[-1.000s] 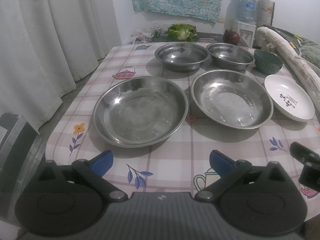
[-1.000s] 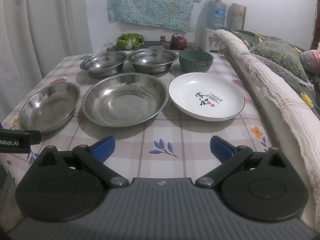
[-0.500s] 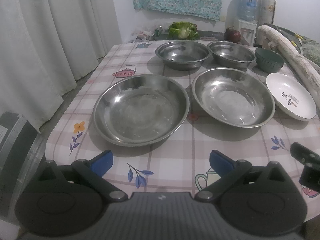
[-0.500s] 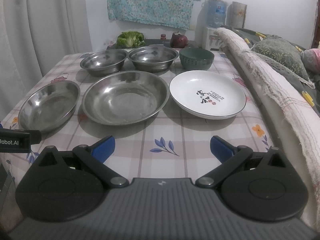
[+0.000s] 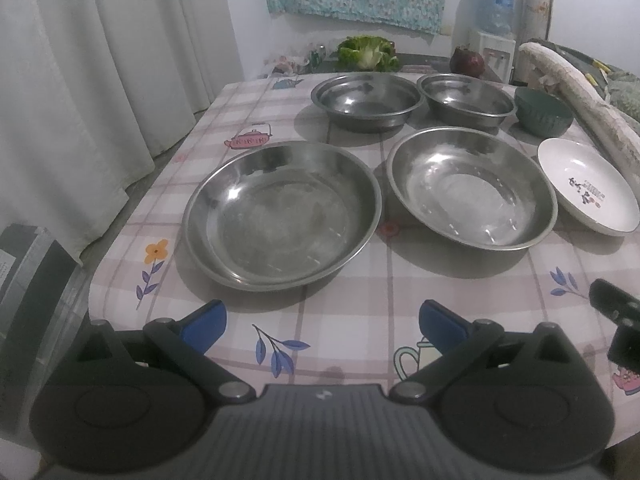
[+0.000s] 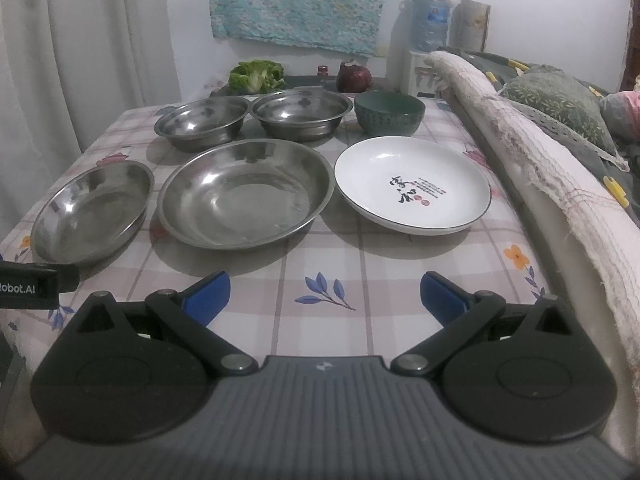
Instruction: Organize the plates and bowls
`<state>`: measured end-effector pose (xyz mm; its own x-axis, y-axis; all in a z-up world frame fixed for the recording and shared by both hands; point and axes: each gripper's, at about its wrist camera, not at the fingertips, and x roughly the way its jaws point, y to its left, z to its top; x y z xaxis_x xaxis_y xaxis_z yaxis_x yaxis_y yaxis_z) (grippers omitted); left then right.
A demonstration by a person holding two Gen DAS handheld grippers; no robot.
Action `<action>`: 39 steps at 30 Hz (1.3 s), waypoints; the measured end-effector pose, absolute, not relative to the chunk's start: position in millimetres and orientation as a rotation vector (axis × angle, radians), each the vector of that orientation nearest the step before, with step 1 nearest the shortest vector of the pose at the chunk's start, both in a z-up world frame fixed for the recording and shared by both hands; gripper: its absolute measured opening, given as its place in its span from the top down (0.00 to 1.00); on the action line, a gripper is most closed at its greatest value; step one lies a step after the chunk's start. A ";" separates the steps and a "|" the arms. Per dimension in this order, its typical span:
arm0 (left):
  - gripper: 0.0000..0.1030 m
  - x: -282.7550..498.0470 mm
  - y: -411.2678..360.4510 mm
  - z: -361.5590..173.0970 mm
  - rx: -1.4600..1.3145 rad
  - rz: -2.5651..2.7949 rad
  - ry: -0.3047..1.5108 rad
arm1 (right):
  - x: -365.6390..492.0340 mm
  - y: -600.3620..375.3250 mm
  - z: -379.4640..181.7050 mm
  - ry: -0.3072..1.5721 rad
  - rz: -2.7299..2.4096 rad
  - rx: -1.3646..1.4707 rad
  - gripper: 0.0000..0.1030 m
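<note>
Steel plates side by side mid-frame: left plate (image 5: pixel 280 216), right plate (image 5: pixel 472 188), shiny, shallow, upright. White plate (image 6: pixel 412 184) with black calligraphy right of centre. Two steel bowls (image 6: pixel 200 120) (image 6: pixel 300 112) and green bowl (image 6: pixel 390 114) behind, mouths up. Left gripper (image 5: pixel 324 320) and right gripper (image 6: pixel 324 292) spread wide, nothing between fingers.

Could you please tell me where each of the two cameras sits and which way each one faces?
Left wrist: on the left gripper, open, at the near table edge, facing the left shallow steel dish; the right gripper's black tip shows.
Right wrist: on the right gripper, open, facing the white round plate with black lettering; the left gripper's side shows.
Shared: both steel dishes, both steel bowls, green bowl, plate.
</note>
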<state>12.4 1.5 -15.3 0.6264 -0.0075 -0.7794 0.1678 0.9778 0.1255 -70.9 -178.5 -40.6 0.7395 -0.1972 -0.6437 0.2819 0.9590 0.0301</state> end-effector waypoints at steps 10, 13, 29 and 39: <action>0.00 35.5 -1.3 -9.6 0.207 -0.117 0.845 | -51.2 -181.8 -38.4 0.672 -0.275 0.088 0.01; 0.00 48.0 -1.5 -3.1 0.234 -0.118 0.812 | -40.1 -183.3 -33.4 0.667 -0.255 0.072 0.01; 0.00 153.6 26.3 36.9 0.122 -0.261 0.754 | 77.1 -211.1 15.6 0.549 0.095 0.338 0.01; 0.08 255.9 3.7 21.7 0.198 -0.262 0.687 | 192.1 -203.5 -13.8 0.657 0.173 0.465 0.20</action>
<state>255.9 3.7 21.7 0.7426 -0.1724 -0.6471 0.3017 0.9488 0.0935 192.1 -203.5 -13.8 0.7820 0.2985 -0.5471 -0.0102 0.8839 0.4676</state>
